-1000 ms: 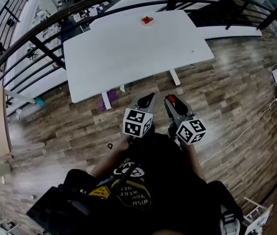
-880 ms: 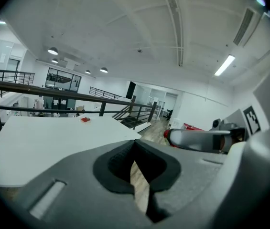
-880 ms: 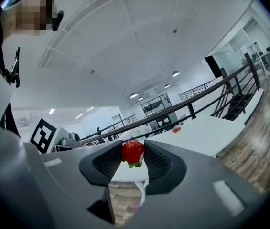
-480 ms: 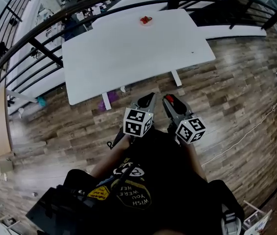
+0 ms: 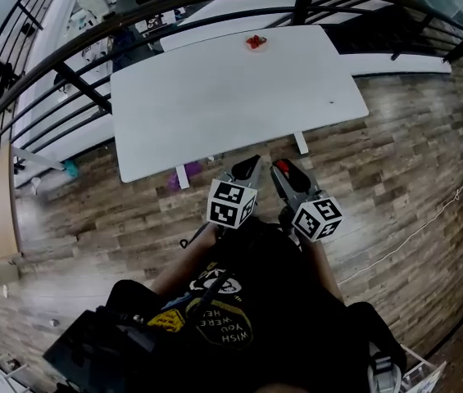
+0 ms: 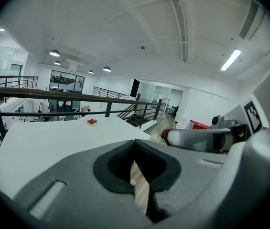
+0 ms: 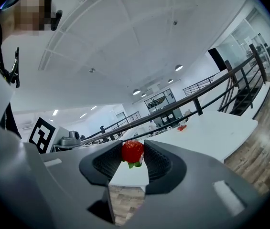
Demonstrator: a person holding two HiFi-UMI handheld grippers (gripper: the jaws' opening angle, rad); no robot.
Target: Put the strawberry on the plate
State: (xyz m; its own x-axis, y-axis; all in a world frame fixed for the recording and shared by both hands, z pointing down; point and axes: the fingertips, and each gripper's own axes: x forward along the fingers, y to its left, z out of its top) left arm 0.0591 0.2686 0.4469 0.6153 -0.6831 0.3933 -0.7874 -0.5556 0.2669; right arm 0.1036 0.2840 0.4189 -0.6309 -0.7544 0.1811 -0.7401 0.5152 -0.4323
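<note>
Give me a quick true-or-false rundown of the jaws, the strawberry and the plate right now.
1. The right gripper has a strawberry clamped between its jaws. True.
2. The left gripper also carries a strawberry. False: its jaws are together with nothing between them.
3. A small plate with a red thing on it sits near the far edge of the white table. True.
4. Both grippers are above the plate. False: they are over the wooden floor, short of the table's near edge.
</note>
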